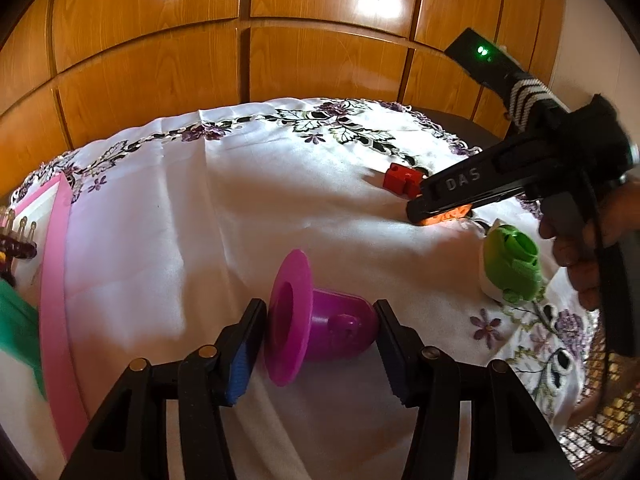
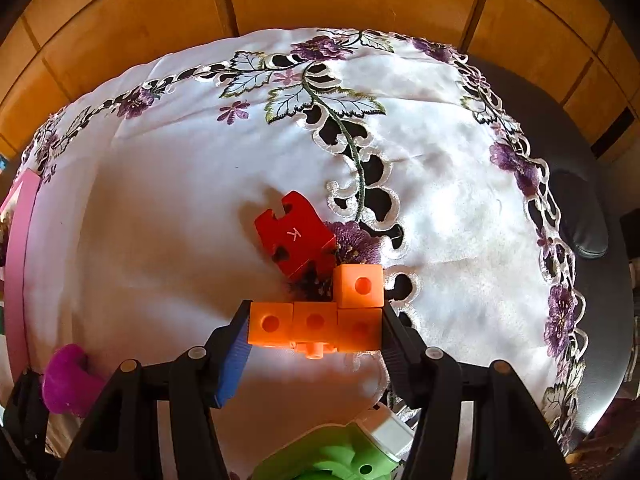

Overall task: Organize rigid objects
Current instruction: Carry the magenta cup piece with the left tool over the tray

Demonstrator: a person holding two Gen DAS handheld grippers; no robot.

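Note:
A magenta bell-shaped piece (image 1: 320, 322) lies on its side on the white tablecloth. My left gripper (image 1: 320, 344) is shut on it, one finger on its wide rim and one on its rounded end. It also shows in the right wrist view (image 2: 64, 380). My right gripper (image 2: 314, 330) is shut on an orange L-shaped block of linked cubes (image 2: 320, 316), holding it low over the cloth. In the left wrist view the right gripper (image 1: 440, 208) shows with the orange block (image 1: 446, 214) between its fingers. A red puzzle-like block (image 2: 294, 236) marked K lies just beyond.
A pink-rimmed tray (image 1: 54, 300) with several items stands at the left edge. A green and white object (image 1: 512, 264) lies at the right, under the right gripper (image 2: 340, 452). The round table has an embroidered cloth (image 2: 320, 100); wooden panels stand behind.

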